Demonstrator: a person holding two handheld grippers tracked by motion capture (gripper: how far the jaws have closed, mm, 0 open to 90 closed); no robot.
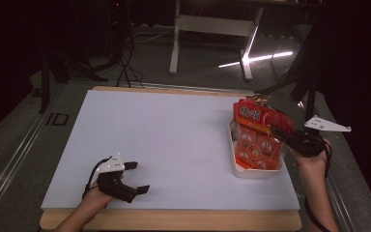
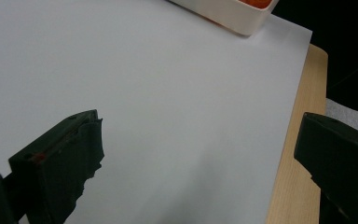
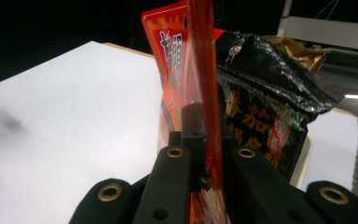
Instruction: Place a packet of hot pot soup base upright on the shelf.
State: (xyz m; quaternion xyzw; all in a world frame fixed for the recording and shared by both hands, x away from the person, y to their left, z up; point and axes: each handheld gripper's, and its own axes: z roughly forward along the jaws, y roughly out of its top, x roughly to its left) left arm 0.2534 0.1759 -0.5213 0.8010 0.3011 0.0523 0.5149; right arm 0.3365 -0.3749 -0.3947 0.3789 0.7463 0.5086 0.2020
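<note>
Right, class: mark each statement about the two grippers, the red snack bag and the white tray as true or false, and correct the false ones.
1. The right gripper is clamped on the red snack bag. True.
2. The left gripper holds the bag. False: its jaws stand open over the white sheet, holding nothing.
3. The white tray sits at the sheet's right side. True.
4. The bag lies flat in the middle of the sheet. False: it stands upright in the tray.
</note>
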